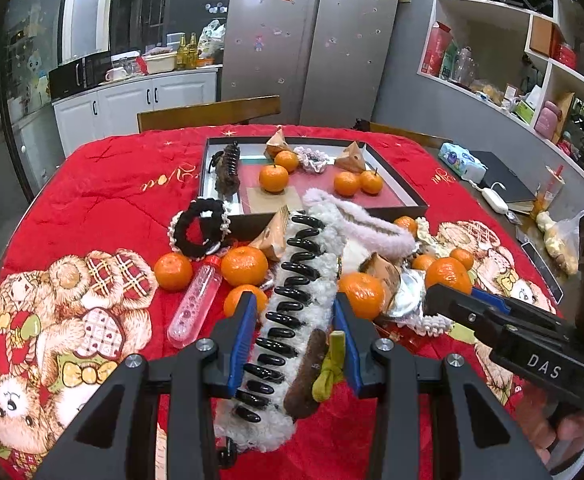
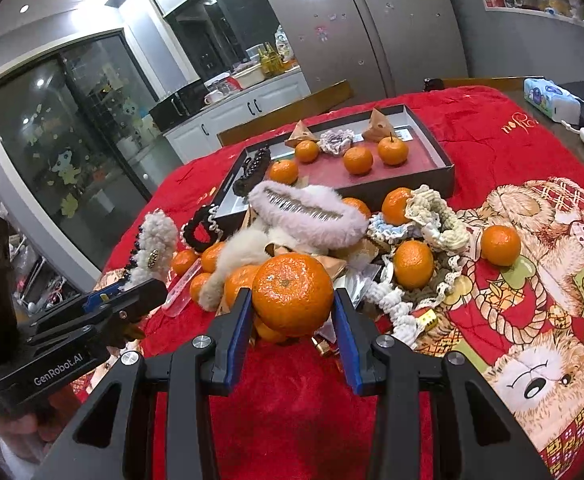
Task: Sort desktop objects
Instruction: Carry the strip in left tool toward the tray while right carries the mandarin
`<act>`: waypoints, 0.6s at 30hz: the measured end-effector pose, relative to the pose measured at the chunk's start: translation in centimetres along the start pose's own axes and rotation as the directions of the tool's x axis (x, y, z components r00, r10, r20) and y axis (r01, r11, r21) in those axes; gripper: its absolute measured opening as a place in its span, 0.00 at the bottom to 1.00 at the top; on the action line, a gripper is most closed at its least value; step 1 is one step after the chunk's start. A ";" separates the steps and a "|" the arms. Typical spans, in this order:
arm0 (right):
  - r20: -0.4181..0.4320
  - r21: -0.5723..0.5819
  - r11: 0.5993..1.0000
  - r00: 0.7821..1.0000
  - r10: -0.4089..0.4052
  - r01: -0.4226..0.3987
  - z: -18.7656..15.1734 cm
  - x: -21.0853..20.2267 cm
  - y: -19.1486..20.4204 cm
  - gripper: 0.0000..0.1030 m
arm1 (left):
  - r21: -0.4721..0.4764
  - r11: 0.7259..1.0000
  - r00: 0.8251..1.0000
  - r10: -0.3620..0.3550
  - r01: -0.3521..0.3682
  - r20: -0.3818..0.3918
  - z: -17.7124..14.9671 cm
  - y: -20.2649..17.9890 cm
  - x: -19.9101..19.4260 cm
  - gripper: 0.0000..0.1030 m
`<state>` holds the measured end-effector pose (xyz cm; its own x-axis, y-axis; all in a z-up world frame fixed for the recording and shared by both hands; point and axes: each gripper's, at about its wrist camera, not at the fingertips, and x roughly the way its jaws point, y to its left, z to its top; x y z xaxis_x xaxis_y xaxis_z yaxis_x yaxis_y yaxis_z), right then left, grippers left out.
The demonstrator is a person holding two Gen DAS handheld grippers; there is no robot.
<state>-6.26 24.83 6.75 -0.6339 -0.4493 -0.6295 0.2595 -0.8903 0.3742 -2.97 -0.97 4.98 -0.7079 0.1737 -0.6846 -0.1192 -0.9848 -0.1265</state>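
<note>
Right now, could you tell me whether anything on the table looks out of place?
Yes: a pink fluffy hair clip lies askew across the black tray's near wall, topping a jumbled heap of tangerines and scrunchies.

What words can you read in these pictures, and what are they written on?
"DAS": white letters on the right gripper, on its black body.
"GenRobot.AI": white letters on the left gripper, on its black body.
Gold cursive on the red tablecloth: seems to end in "You", seen upside down; not fully readable.
Stickers on the fridge: too small to read.
Tissue pack print: blurred.
</note>
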 end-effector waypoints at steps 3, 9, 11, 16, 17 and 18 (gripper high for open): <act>-0.011 -0.003 1.000 1.000 0.007 -0.007 0.4 0.2 -0.2 0.38 | 0.017 1.000 1.000 0.010 -0.010 0.011 0.9 -0.1 0.2 0.39; -0.020 -0.014 1.000 1.000 -0.005 0.005 1.8 0.6 -0.8 0.38 | 0.063 0.998 1.000 0.006 -0.007 0.025 3.1 -0.8 0.8 0.39; -0.018 -0.009 1.000 1.000 -0.009 0.009 2.4 0.7 -1.3 0.38 | 0.071 0.997 1.000 -0.001 -0.001 0.027 3.8 -1.0 1.1 0.39; -0.007 -0.003 1.000 1.000 -0.024 0.024 4.3 0.9 -2.1 0.38 | 0.084 0.994 0.998 -0.066 0.064 0.013 5.3 -1.3 2.3 0.39; -0.010 0.001 1.000 1.000 -0.024 0.024 4.7 1.0 -2.3 0.38 | 0.084 0.994 0.997 -0.078 0.077 0.009 5.7 -1.2 2.6 0.39; -0.013 0.005 1.000 1.000 -0.025 0.025 5.0 1.1 -2.4 0.38 | 0.082 0.993 0.996 -0.084 0.084 0.001 6.0 -1.1 3.0 0.39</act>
<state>-11.27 26.87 8.56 -0.6306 -0.4279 -0.6475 0.2398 -0.9009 0.3618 -9.12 0.58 7.39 -0.6960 0.2558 -0.6709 -0.2344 -0.9641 -0.1244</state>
